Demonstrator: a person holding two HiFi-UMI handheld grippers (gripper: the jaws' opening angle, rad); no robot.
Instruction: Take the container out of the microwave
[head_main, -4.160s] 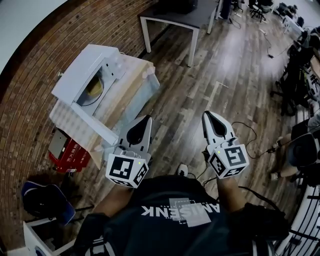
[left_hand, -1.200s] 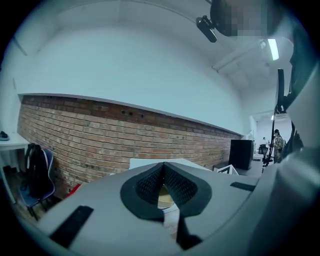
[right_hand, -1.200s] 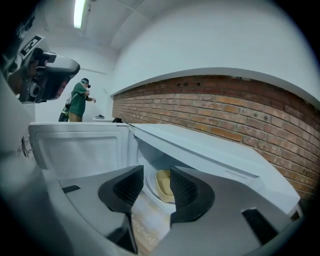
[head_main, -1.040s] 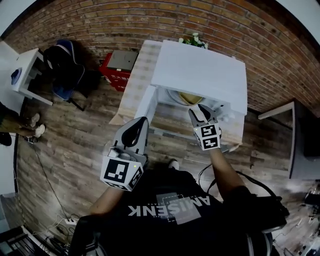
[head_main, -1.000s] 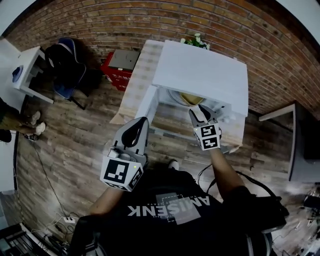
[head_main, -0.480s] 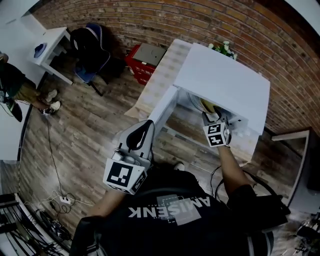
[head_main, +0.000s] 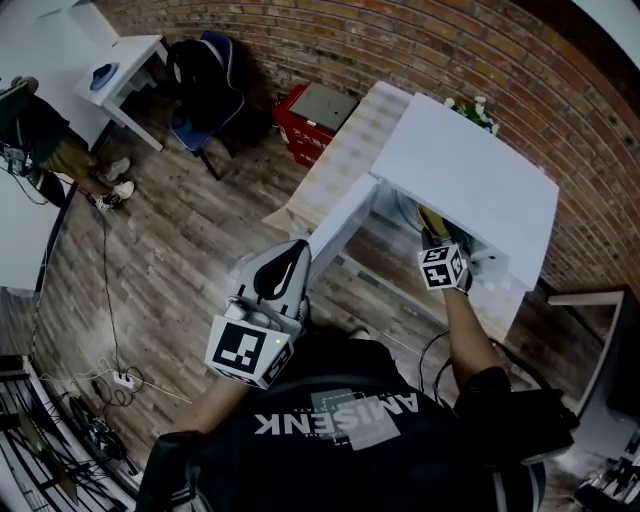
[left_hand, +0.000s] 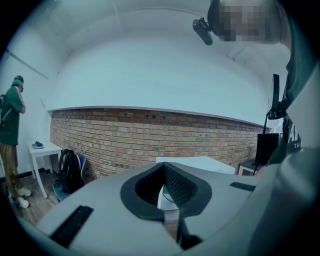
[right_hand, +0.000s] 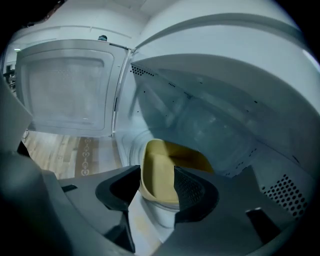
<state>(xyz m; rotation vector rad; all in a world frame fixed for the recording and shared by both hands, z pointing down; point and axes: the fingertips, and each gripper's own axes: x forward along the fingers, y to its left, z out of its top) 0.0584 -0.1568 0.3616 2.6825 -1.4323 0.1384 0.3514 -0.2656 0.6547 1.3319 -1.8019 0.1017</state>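
Observation:
A white microwave (head_main: 470, 170) stands on a table with its door (head_main: 335, 225) swung open to the left. Inside it a yellow container (right_hand: 187, 155) rests on the glass turntable; a bit of it (head_main: 432, 222) shows in the head view. My right gripper (right_hand: 157, 172) reaches into the opening (head_main: 437, 242), open wide. The container's near wall stands between the pads, which do not press on it. My left gripper (head_main: 298, 248) hangs in front of the door, well short of the microwave, shut and empty (left_hand: 164, 167).
The microwave's table carries a checked cloth (head_main: 345, 135) and a small plant (head_main: 472, 104). Beside it are a red box (head_main: 320, 108), a chair with a dark bag (head_main: 205, 75) and a white desk (head_main: 120, 60). A person (head_main: 40, 150) stands at far left. Cables (head_main: 110, 380) lie on the wood floor.
The right gripper has sunk and gone forward from in front of the microwave into its opening, up to the container. The left gripper has stayed low by the door.

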